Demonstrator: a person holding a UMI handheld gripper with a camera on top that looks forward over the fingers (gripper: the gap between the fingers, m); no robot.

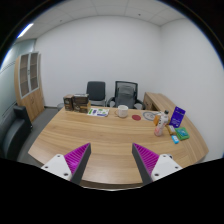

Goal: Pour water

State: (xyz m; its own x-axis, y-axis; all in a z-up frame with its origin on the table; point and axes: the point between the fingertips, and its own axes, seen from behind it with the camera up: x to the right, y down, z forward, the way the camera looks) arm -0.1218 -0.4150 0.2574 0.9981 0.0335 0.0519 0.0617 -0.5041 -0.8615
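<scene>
Claw (110,160) open, empty, high above the table (90,135). The cup (122,111) sits at the table's far side, well ahead. Probably light, rigid, spill-prone; grip mid-body, keep it upright.

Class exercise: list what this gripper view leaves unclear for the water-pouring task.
- Gripper view: the items on the far side of the table are too small to tell which holds water.
- The white cup shows no contents from here.
- The gripper has its fingers apart with nothing between them, and nothing shows what it will pick up.
</scene>
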